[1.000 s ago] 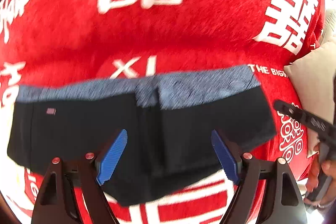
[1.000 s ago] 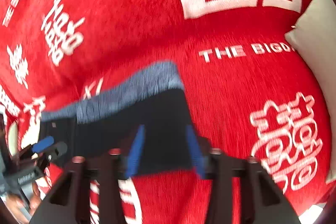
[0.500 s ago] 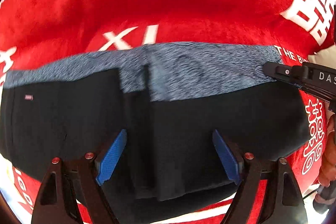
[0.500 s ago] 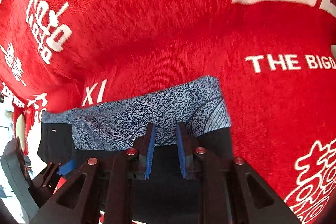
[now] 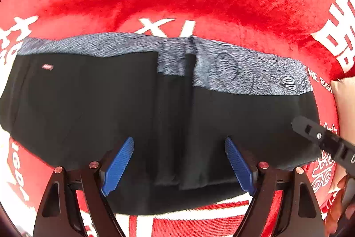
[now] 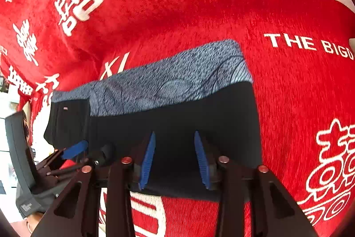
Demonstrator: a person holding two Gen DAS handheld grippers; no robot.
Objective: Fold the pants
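Note:
The black pants (image 5: 93,108) lie folded flat on a red blanket, with a grey-blue patterned band (image 5: 244,72) along their far edge. They also show in the right wrist view (image 6: 177,117). My left gripper (image 5: 179,161) is open and empty above the pants' near edge. My right gripper (image 6: 175,157) is open and empty, its blue pads apart over the pants' near right part. The right gripper's finger (image 5: 321,139) shows at the right of the left wrist view; the left gripper (image 6: 75,150) shows at the left of the right wrist view.
The red blanket (image 6: 199,3) with white characters and "THE BIGD" lettering covers the whole surface. A beige cushion (image 5: 346,103) lies at the right edge. A hand (image 5: 339,210) holds the right gripper at lower right.
My right gripper has opened and pulled back from the patterned band toward the pants' near edge. My left gripper stays open, and has shifted slightly back.

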